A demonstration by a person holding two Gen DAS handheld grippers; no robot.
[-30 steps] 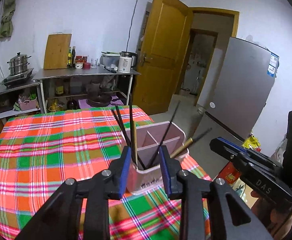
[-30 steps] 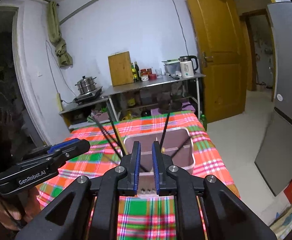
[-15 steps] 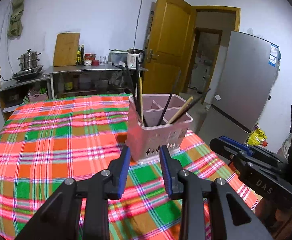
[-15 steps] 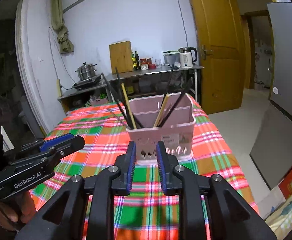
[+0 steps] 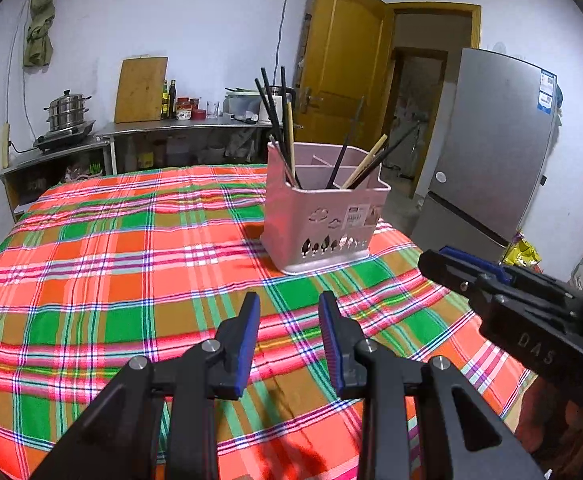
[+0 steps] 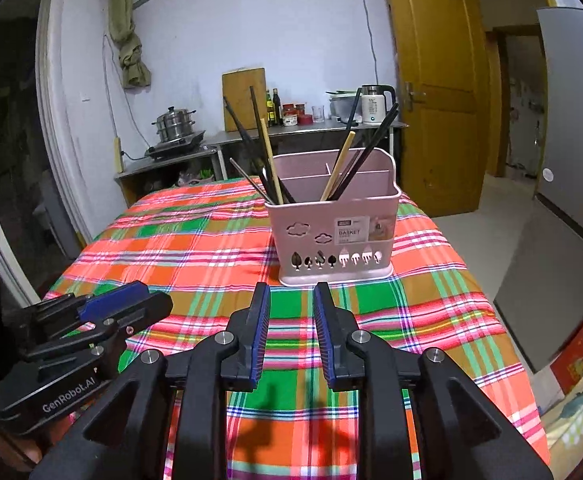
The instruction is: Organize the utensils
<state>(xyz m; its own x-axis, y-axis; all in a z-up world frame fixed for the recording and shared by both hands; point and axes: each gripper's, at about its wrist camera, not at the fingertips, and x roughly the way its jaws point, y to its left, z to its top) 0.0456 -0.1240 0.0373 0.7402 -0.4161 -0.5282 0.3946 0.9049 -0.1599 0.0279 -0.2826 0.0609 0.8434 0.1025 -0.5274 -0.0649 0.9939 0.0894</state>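
A pink divided utensil basket [image 5: 323, 224] [image 6: 333, 240] stands on the plaid tablecloth [image 5: 131, 260] near the table's right edge. Black and wooden chopsticks [image 5: 277, 120] [image 6: 269, 156] lean out of its left and right compartments. My left gripper [image 5: 289, 300] hovers low over the cloth, short of the basket, open with nothing between its blue pads. My right gripper [image 6: 292, 292] sits just in front of the basket's base, open and empty too. Each gripper also shows in the other's view: the right gripper [image 5: 491, 288] and the left gripper [image 6: 103, 316].
Behind the table a metal shelf [image 5: 195, 126] carries a steamer pot [image 5: 67, 112], a cutting board [image 5: 141, 88], bottles and a kettle [image 6: 375, 108]. A grey fridge [image 5: 491, 140] and a yellow door [image 5: 343, 72] stand to the right, past the table's edge.
Both grippers have drawn back from above the basket and sunk toward the cloth. The right jaws have widened from nearly shut. The basket now stands ahead of the fingers, not under them.
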